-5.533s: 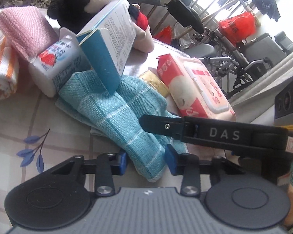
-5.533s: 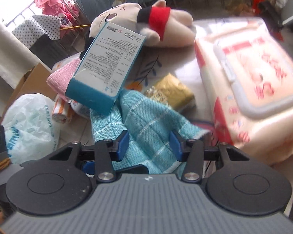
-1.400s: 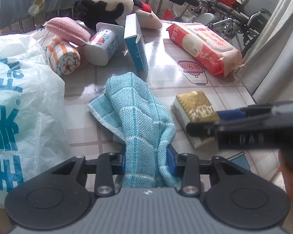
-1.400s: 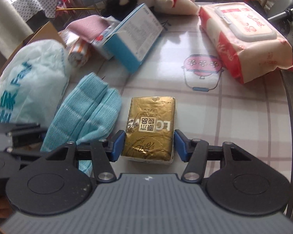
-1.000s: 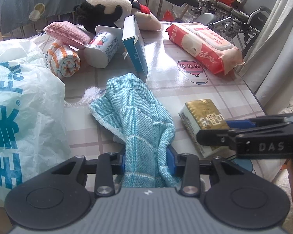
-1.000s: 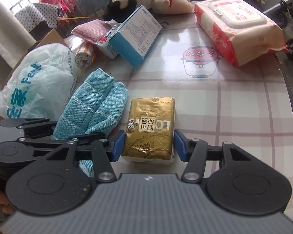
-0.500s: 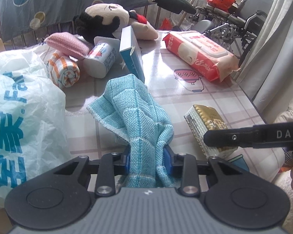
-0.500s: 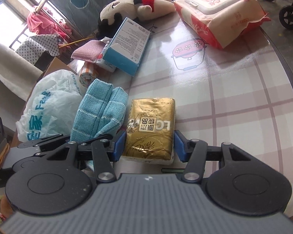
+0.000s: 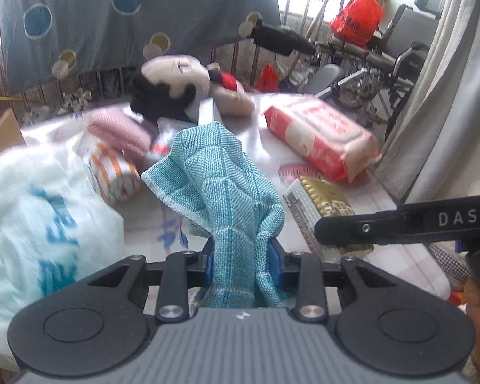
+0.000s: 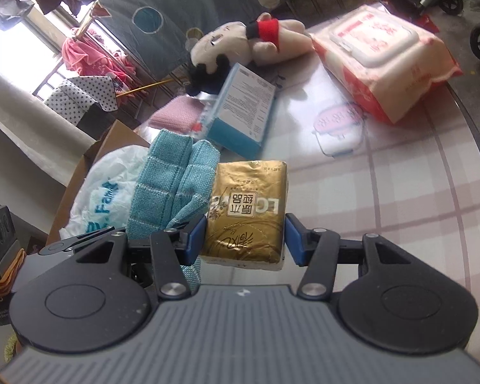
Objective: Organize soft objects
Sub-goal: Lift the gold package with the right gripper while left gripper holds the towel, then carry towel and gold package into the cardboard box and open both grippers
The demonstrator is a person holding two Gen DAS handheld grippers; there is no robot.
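My left gripper (image 9: pixel 242 264) is shut on a teal woven cloth (image 9: pixel 220 188) and holds it bunched up above the table. My right gripper (image 10: pixel 244 238) is shut on a gold tissue pack (image 10: pixel 248 208) and holds it off the table; the pack also shows in the left wrist view (image 9: pixel 323 201), with the right gripper's black finger (image 9: pixel 400 224) in front of it. The teal cloth (image 10: pixel 172 179) hangs just left of the pack in the right wrist view.
On the table lie a plush doll (image 9: pixel 182 92), a red-and-white wet-wipe pack (image 9: pixel 320 134), a blue-and-white box (image 10: pixel 243 118), a pink cloth (image 9: pixel 118 128), an orange-striped rolled towel (image 9: pixel 115 172) and a white plastic bag (image 9: pixel 32 224). A cardboard box (image 10: pixel 112 140) stands at the left.
Both grippers have lifted up and back from the table. The teal cloth and the gold pack now hang clear of the surface, held side by side.
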